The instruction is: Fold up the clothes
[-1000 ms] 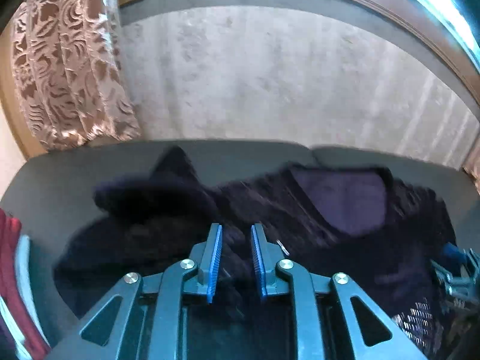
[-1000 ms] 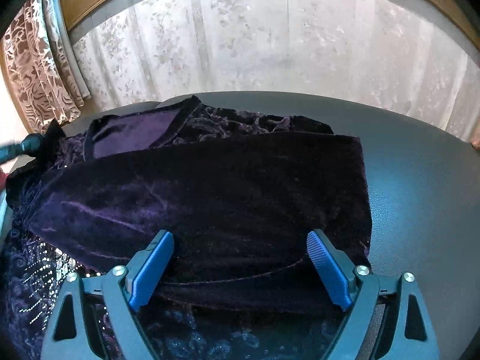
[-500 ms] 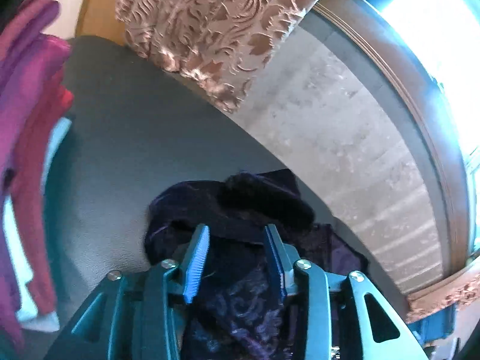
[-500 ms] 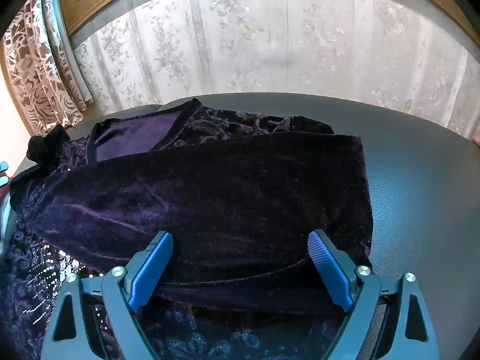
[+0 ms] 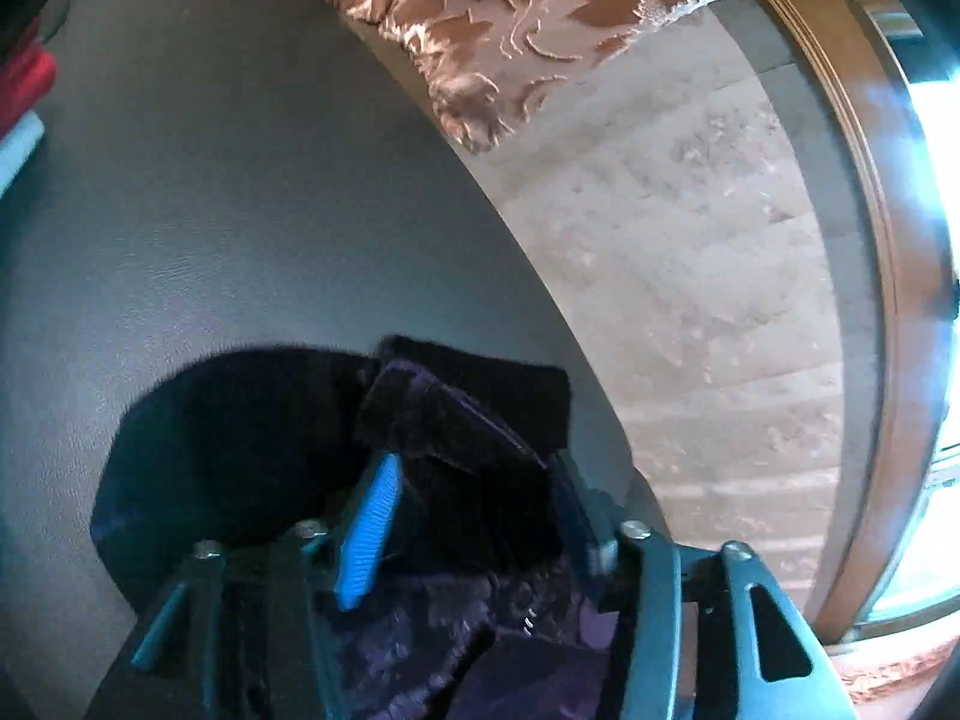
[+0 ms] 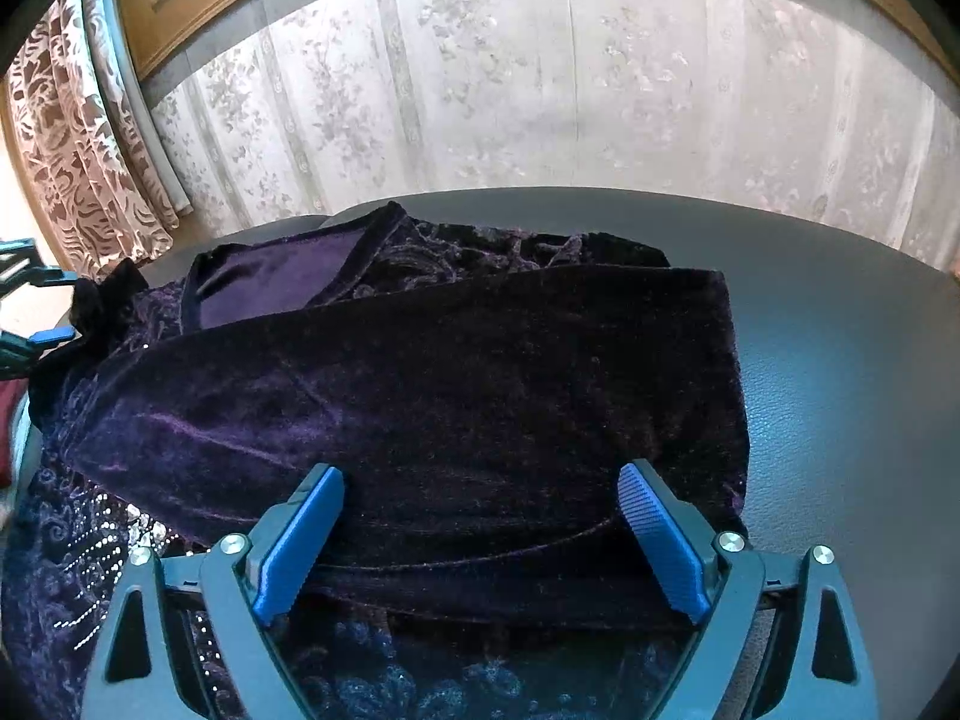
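Soft, limp velvet garment (image 6: pixel 420 396) on counter (image 6: pixel 840 360); left claw (image 5: pixel 474 516) pinching bunched sleeve lower centre, right claw (image 6: pixel 480 540) spread wide, empty.

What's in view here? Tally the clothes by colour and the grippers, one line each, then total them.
Purple velvet garment: 1
Red cloth at the table's edge: 1
Grippers with blue pads: 2, the left gripper closed on the purple velvet garment and the right gripper open over it
Total: 4
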`<action>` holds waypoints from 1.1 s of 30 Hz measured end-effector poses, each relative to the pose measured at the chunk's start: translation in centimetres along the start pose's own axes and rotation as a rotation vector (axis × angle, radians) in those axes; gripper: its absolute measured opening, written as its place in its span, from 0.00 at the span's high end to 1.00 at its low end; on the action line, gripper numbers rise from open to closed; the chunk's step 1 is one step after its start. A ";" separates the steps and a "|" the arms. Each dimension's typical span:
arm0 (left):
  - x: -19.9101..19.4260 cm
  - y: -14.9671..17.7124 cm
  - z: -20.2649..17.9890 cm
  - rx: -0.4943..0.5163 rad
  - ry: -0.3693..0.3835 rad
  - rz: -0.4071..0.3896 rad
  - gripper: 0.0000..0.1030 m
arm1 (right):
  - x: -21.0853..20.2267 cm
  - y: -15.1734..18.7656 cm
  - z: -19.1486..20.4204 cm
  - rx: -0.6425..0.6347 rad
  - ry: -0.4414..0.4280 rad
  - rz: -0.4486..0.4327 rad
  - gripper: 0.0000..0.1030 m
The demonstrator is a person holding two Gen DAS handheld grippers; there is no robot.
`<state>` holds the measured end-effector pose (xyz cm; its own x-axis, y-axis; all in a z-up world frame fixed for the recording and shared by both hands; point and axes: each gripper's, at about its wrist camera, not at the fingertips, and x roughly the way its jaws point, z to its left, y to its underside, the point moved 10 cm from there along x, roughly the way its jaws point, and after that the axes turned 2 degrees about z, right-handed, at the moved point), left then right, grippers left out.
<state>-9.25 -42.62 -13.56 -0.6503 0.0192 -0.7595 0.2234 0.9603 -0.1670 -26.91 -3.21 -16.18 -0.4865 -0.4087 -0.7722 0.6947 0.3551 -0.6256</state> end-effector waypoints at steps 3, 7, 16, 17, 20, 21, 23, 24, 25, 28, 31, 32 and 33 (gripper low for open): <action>-0.5 -0.3 0.0 0.037 -0.029 -0.039 0.92 | 0.0 0.0 0.0 0.000 0.000 0.000 0.08; -2.4 -0.7 -1.8 0.107 0.009 -0.103 0.98 | -0.1 0.0 0.0 0.001 -0.001 -0.001 0.08; -2.3 1.0 -2.4 0.040 0.049 0.005 0.72 | -0.1 0.0 -0.1 0.004 -0.002 -0.004 0.08; -2.2 1.2 -2.3 0.026 0.051 0.023 0.69 | -0.1 0.0 -0.1 0.005 -0.003 -0.005 0.08; -1.2 1.0 -1.2 -0.023 0.035 0.046 0.65 | -0.1 0.0 -0.1 0.007 -0.005 -0.006 0.08; -0.9 0.8 -1.0 -0.034 0.032 0.053 0.64 | -0.1 0.0 -0.1 0.008 -0.006 -0.007 0.08; -0.1 0.3 -1.0 -0.046 0.026 0.057 0.63 | -0.1 -0.1 -0.1 0.009 -0.009 -0.009 0.08; 0.3 0.0 -1.0 -0.051 0.021 0.058 0.63 | -0.1 -0.1 -0.1 0.010 -0.011 -0.009 0.08; 0.6 -0.2 -1.0 -0.055 0.015 0.061 0.63 | -0.1 -0.1 -0.1 0.011 -0.012 -0.010 0.08; 1.9 -0.6 -0.6 -0.054 -0.028 0.067 0.65 | -0.1 0.0 -0.1 0.009 -0.013 -0.011 0.08; 2.5 -0.9 0.0 -0.017 -0.085 0.049 0.92 | -0.1 -0.1 -0.2 0.008 -0.014 -0.012 0.08; 2.1 -1.0 -0.4 0.026 -0.086 0.024 0.95 | 0.0 -0.1 -0.2 0.008 -0.014 -0.011 0.07; 1.5 -1.1 -1.2 0.070 -0.074 -0.012 0.95 | 0.0 -0.1 -0.1 0.008 -0.014 -0.011 0.07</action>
<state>-11.32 -43.28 -13.75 -0.5987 -0.0153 -0.8009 0.2678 0.9384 -0.2182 -27.04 -3.11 -16.12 -0.4868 -0.4243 -0.7636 0.6933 0.3442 -0.6332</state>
